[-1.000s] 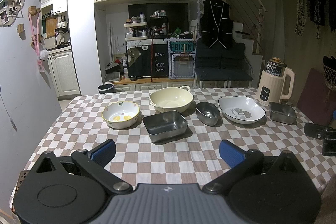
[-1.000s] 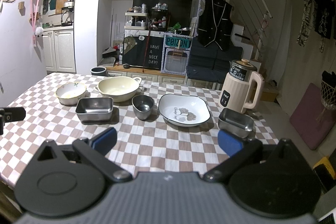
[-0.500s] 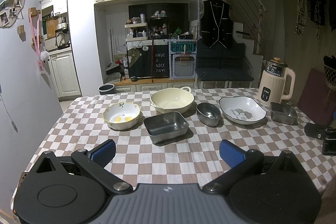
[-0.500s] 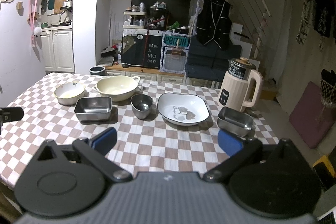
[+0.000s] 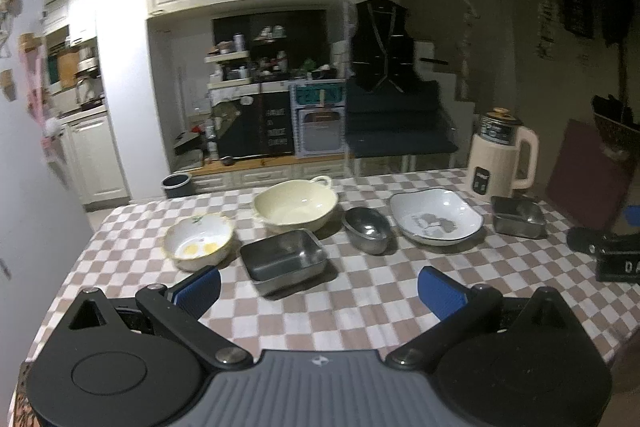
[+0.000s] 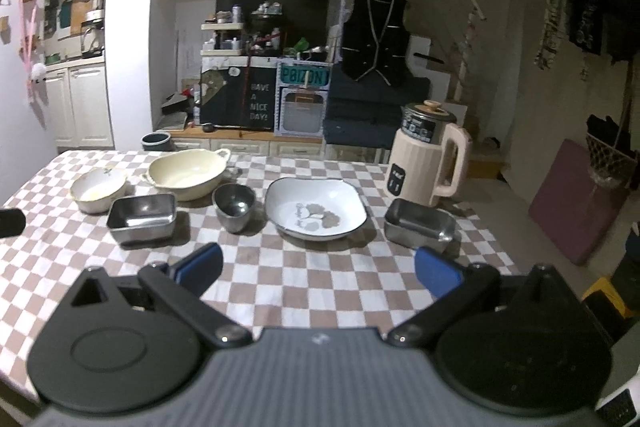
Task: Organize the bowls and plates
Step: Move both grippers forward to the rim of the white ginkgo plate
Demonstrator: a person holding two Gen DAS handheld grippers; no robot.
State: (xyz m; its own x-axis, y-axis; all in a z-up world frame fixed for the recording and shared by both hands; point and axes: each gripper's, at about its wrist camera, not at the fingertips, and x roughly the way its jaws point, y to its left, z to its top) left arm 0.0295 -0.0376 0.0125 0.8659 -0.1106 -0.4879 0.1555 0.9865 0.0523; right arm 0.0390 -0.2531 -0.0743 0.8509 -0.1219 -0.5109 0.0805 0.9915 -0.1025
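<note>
Both tongs are spread wide and grasp nothing. The left tongs [image 5: 320, 287] hang above the near part of the checked worktop [image 5: 360, 307], with their blue pads [image 5: 199, 287] apart on either side of the view; the right tongs [image 6: 318, 265] are held likewise over the same worktop, further to the right. Six vessels stand in a loose row across the worktop, none stacked. From the left: a small white bowl with yellow marks inside [image 5: 199, 241]; a large cream bowl with side handles [image 5: 295, 205] set slightly behind it; a rectangular steel tray [image 5: 283, 259] in front of the cream bowl and nearest the left tongs; a small steel bowl [image 5: 367, 229]; a white squarish plate with a grey motif and dark rim [image 5: 436, 221]; and a second steel tray [image 5: 518, 221] at the right end. All stand upright and apart, save that the small steel bowl sits just beside the cream bowl. A cream electric kettle [image 5: 502, 157] stands behind the second steel tray, near the far right edge. In the right wrist view the second steel tray [image 6: 420, 225] lies just ahead of the right-hand pad [image 6: 438, 273]. The left wrist view is somewhat blurred.
</note>
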